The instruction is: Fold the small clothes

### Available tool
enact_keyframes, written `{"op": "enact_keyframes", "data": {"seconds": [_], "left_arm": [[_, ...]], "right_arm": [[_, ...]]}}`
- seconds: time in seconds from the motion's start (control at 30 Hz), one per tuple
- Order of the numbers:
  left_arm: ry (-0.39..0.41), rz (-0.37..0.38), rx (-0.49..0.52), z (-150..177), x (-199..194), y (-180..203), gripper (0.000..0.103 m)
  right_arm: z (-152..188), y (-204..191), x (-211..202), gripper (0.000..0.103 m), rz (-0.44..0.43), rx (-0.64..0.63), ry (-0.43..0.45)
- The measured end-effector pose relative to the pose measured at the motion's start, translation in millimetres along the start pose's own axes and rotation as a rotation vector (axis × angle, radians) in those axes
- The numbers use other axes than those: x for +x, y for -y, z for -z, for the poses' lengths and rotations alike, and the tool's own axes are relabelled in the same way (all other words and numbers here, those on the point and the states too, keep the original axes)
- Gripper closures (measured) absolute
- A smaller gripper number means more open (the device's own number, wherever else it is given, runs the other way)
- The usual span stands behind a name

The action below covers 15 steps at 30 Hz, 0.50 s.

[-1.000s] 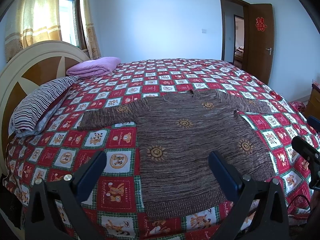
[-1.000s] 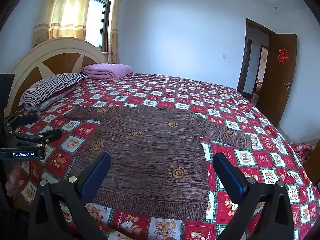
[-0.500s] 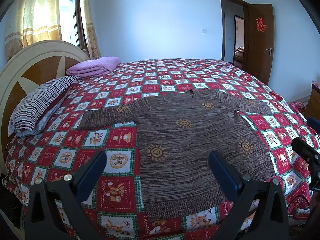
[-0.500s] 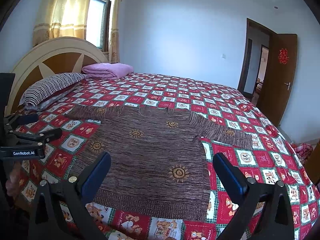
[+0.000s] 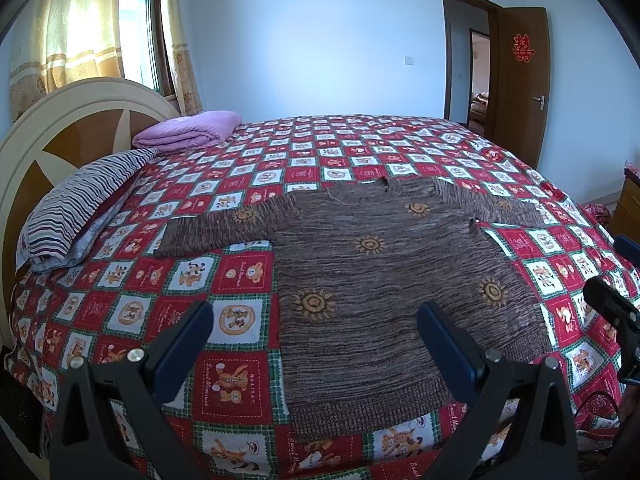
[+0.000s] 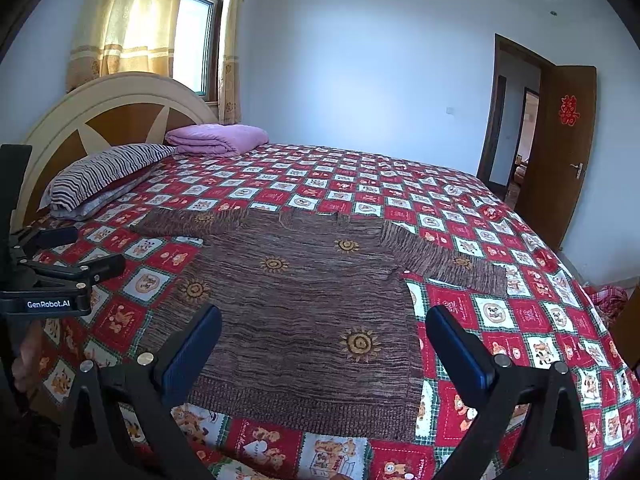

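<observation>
A brown knit sweater (image 5: 372, 280) with yellow sun motifs lies flat on the bed, both sleeves spread out to the sides, hem nearest me. It also shows in the right wrist view (image 6: 304, 312). My left gripper (image 5: 316, 328) is open and empty, held above the sweater's hem on its left half. My right gripper (image 6: 324, 336) is open and empty, held above the hem on its right half. Each gripper shows at the edge of the other's view: the right one (image 5: 616, 312) and the left one (image 6: 60, 272).
The bed has a red, white and green checked quilt (image 5: 120, 300). A striped pillow (image 5: 80, 208) and a folded purple blanket (image 5: 192, 130) lie by the headboard (image 5: 52, 136) on the left. An open wooden door (image 5: 520, 80) stands at the far right.
</observation>
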<state>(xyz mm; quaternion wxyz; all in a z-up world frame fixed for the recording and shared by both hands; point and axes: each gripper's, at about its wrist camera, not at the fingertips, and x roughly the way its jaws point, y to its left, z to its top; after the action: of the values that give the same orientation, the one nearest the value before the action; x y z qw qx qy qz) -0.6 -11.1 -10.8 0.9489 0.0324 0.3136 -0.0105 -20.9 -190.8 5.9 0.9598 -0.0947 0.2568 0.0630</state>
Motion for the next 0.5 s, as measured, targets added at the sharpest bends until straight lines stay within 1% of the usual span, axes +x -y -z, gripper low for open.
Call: {"op": "enact_keyframes", "data": {"seconds": [0.5], "left_arm": [[-0.002, 0.001, -0.001, 0.5, 1.0, -1.1, 0.000]], "right_arm": [[1.3, -1.2, 2.6, 0.001, -0.011, 0.000, -0.006]]}}
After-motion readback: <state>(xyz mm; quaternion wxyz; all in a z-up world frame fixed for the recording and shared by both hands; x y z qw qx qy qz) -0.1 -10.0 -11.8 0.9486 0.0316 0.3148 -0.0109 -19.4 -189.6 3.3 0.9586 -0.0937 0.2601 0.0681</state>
